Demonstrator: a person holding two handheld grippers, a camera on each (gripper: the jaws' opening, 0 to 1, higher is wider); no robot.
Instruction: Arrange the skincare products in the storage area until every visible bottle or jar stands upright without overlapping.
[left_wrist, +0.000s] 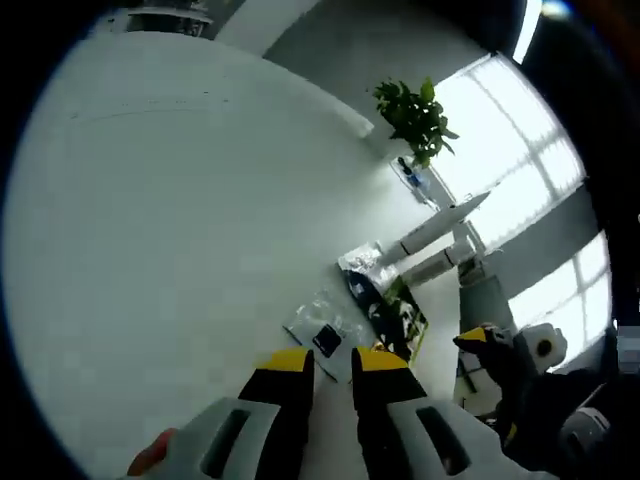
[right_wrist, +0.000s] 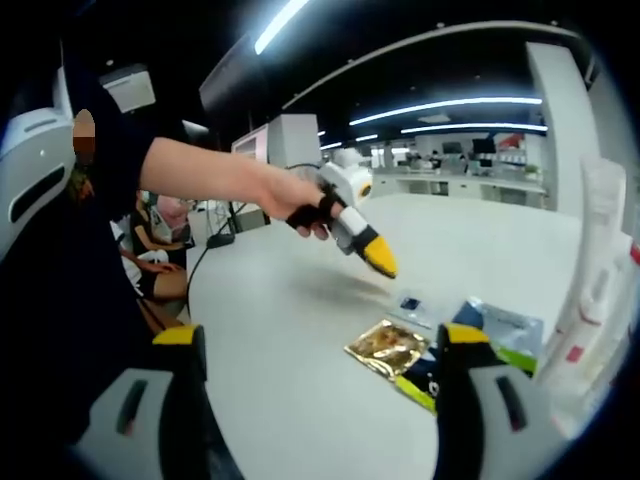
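The left gripper (left_wrist: 332, 372), its yellow-tipped fingers (left_wrist: 286, 362) released with a narrow gap and grasping nothing, hung over the white bench (left_wrist: 190, 230). Just beyond its tips lay the cluster of flat skincare sachets (left_wrist: 375, 300): clear packets, a dark one, a green-edged one. None stood upright. Past that cluster stood tall white bottles (left_wrist: 440, 232), and farther off a green potted plant (left_wrist: 415, 118). The right gripper (right_wrist: 320, 345), fingers spread wide and empty, faced a gold foil sachet (right_wrist: 385, 347) lying flat near that cluster. The left gripper seemed the nearer, the sachets' long axes running away from its tips, so it was likeliest to reach first
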